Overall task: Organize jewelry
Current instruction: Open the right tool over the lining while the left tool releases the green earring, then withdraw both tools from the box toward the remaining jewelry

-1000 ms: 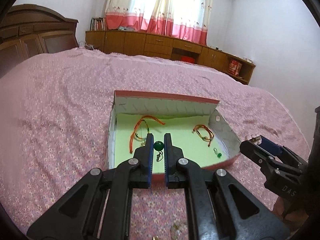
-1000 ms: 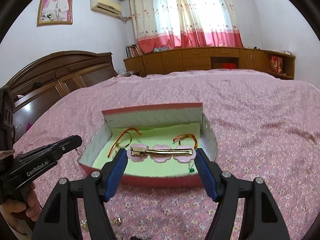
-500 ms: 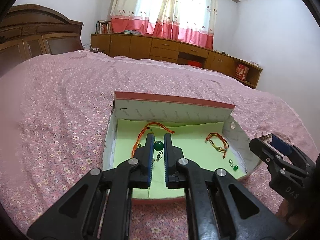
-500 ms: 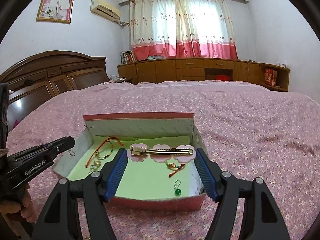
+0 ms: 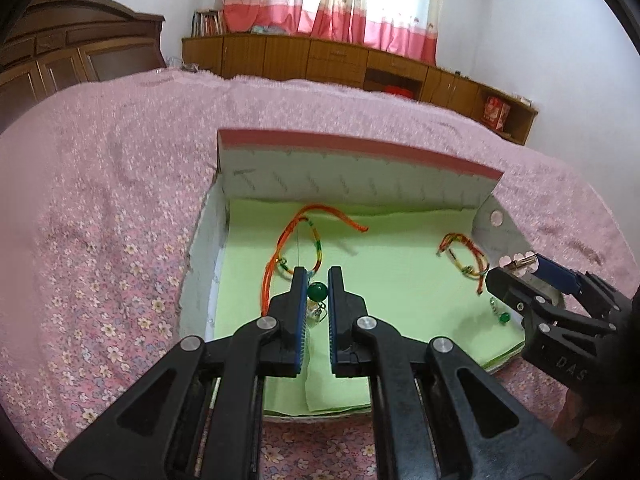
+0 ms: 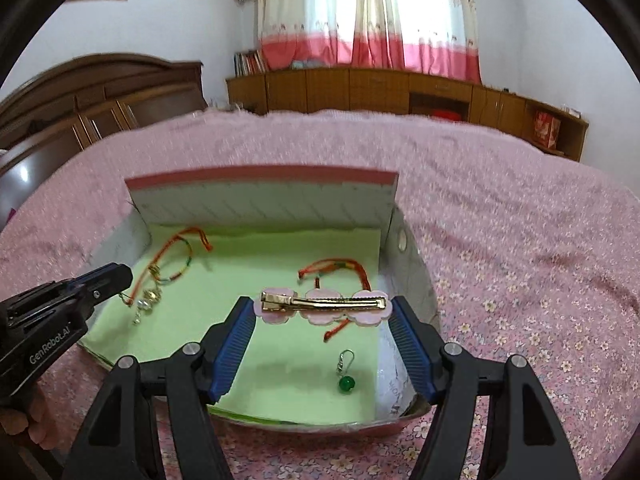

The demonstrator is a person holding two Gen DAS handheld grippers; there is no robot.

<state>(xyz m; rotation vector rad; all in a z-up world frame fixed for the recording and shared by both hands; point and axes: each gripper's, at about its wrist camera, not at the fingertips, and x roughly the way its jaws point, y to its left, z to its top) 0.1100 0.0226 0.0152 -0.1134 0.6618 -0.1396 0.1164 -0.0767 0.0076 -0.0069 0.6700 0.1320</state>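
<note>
Left gripper [image 5: 318,280] clamped on green-bead earring [image 5: 317,292], above green-lined box [image 5: 352,184], near left cord bracelet [image 5: 298,240]. Right gripper [image 6: 324,308] pinches pink flower hair clip [image 6: 323,305] endwise, above box's right half. Second green earring [image 6: 345,376] lies on lining, seemingly loose, beside right wall.

The hair clip [image 6: 323,307] is glossy gold metal on pink plastic; the box [image 6: 264,208] is matt cardboard; the bedspread [image 6: 520,220] is cloth.
</note>
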